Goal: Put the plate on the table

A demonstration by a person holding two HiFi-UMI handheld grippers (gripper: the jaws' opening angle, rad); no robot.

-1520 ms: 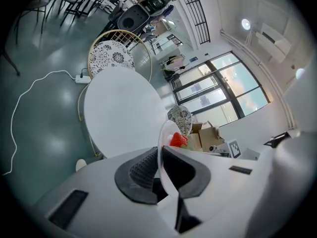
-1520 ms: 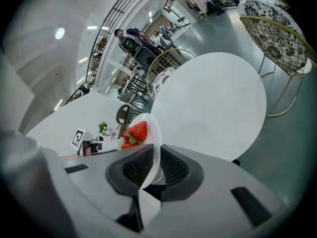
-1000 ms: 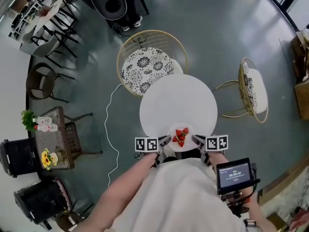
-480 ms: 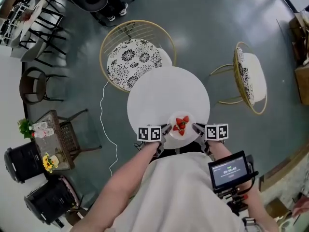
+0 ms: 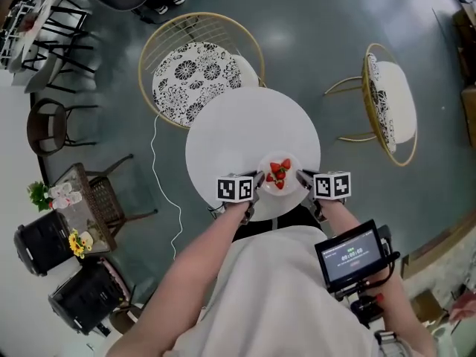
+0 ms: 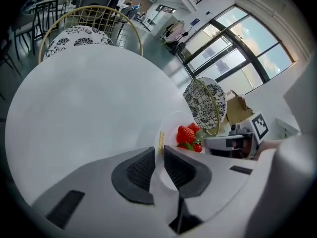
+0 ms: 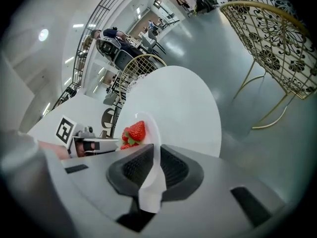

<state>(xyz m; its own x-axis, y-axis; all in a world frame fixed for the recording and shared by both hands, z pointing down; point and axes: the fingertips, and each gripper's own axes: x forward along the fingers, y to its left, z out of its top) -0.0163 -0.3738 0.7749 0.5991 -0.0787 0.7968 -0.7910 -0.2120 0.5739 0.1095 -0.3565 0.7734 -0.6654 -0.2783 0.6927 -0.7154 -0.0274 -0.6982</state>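
Observation:
A small white plate [image 5: 287,185] with strawberries [image 5: 278,174] is held over the near part of the round white table [image 5: 238,136]. My left gripper [image 5: 256,183] is shut on the plate's left rim [image 6: 159,148], and my right gripper [image 5: 302,178] is shut on its right rim [image 7: 152,155]. The strawberries [image 6: 188,136] show beyond the left jaws, and again [image 7: 133,133] beyond the right jaws. Whether the plate touches the tabletop cannot be told.
A gold wire chair with a patterned cushion [image 5: 195,69] stands behind the table, and another gold chair [image 5: 391,110] stands to the right. A wicker side table [image 5: 80,208] with flowers and black chairs are at the left. A white cable [image 5: 158,177] lies on the floor.
Both grippers have carried the plate forward, further over the table. The view has shifted so the table sits closer beneath the grippers.

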